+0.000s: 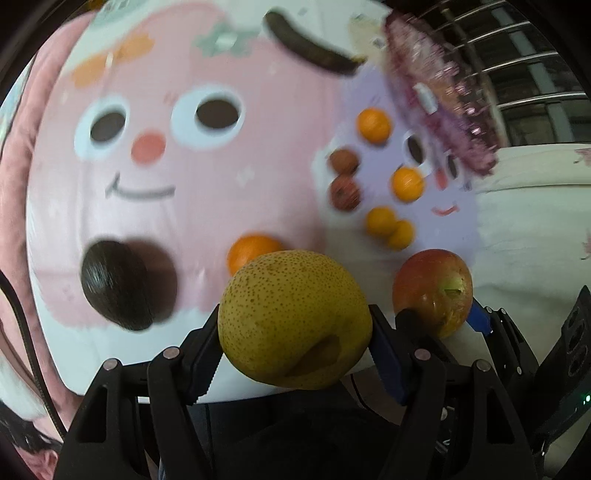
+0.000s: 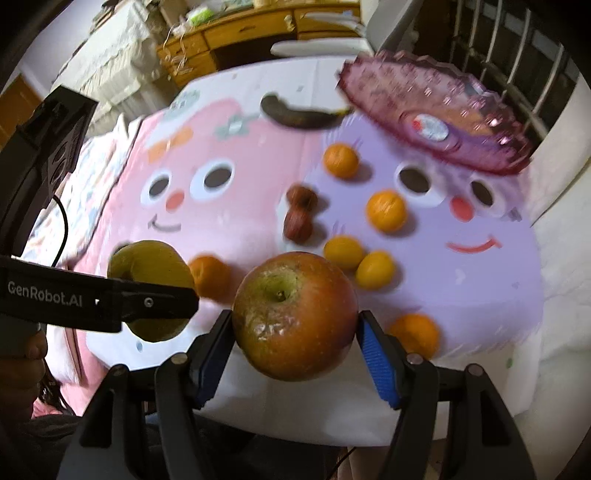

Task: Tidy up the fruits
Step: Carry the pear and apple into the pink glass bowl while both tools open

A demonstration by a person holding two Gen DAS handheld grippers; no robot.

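My left gripper [image 1: 295, 325] is shut on a yellow speckled pear [image 1: 295, 317], held above the near edge of the table; the pear also shows in the right wrist view [image 2: 147, 262]. My right gripper [image 2: 295, 332] is shut on a red apple [image 2: 295, 317], beside the pear; the apple shows in the left wrist view [image 1: 432, 288]. Several oranges [image 2: 386, 210] and small yellow fruits [image 2: 343, 253] lie on the cartoon-face cloth [image 2: 236, 229]. Two brownish-red fruits [image 2: 299, 221] lie mid-table. A dark banana [image 2: 303, 112] lies at the far side. A purple fruit dish [image 2: 432, 110] stands far right.
A dark avocado-like fruit [image 1: 118, 284] lies on the pink part of the cloth at left. A wooden cabinet [image 2: 258, 33] stands behind the table. Window bars [image 2: 517, 55] are at the far right. An orange [image 2: 415, 332] sits near the front edge.
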